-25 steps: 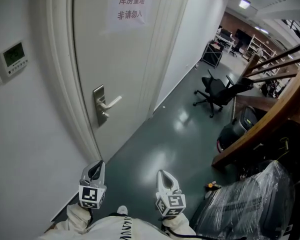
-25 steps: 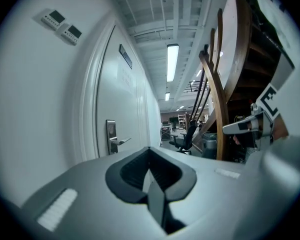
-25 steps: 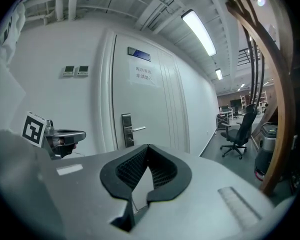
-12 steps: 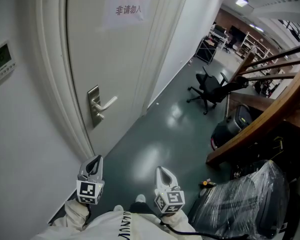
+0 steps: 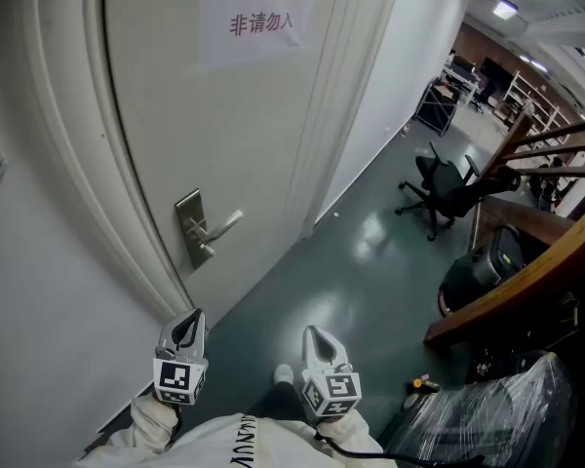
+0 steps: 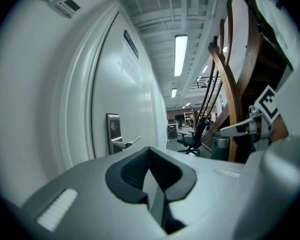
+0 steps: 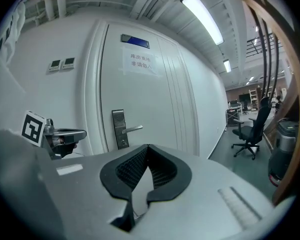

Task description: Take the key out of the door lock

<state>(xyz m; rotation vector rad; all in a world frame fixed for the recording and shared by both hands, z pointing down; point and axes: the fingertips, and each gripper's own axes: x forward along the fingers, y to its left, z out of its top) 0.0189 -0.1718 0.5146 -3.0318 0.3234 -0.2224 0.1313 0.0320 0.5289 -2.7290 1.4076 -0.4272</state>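
You're on the approach: left gripper [image 5: 186, 325] and right gripper [image 5: 318, 339] sit clenched, empty, at bottom centre. The lock [image 5: 193, 230], centre left, should hold the key, too small to make out. Step closer, open one.

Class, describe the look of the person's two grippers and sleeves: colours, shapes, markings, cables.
Both the left gripper and right gripper have pale grey, pointed shells with dark ribbed pads lining the jaws. Each carries a white cube with black square markers. The sleeves are cream. A dark cable trails from the right gripper.
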